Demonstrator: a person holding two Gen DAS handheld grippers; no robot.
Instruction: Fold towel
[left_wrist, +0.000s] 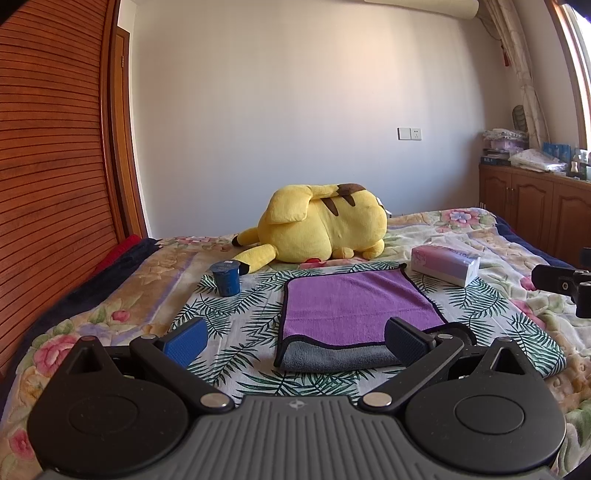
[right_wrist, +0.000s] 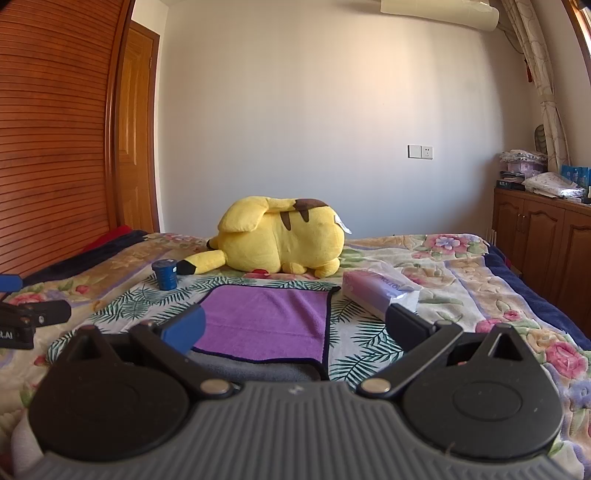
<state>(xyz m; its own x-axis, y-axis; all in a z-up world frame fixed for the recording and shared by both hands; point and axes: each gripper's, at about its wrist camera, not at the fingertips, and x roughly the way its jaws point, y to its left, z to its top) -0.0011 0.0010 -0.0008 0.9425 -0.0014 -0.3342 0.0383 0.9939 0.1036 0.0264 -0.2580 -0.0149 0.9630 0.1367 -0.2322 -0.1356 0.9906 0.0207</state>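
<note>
A purple towel (left_wrist: 354, 302) with a grey underside and dark trim lies folded on a leaf-print cloth (left_wrist: 243, 317) on the bed; its near edge shows the grey layer. It also shows in the right wrist view (right_wrist: 266, 321). My left gripper (left_wrist: 295, 341) is open and empty, just in front of the towel's near left part. My right gripper (right_wrist: 295, 326) is open and empty, over the towel's near right part. Each gripper shows at the edge of the other's view: the right gripper (left_wrist: 565, 284), the left gripper (right_wrist: 29, 317).
A yellow plush toy (left_wrist: 317, 225) lies behind the towel. A blue cup (left_wrist: 226, 277) stands at the back left, a pink tissue pack (left_wrist: 445, 265) at the back right. A slatted wooden wardrobe (left_wrist: 55, 147) is at left, low cabinets (left_wrist: 535, 206) at right.
</note>
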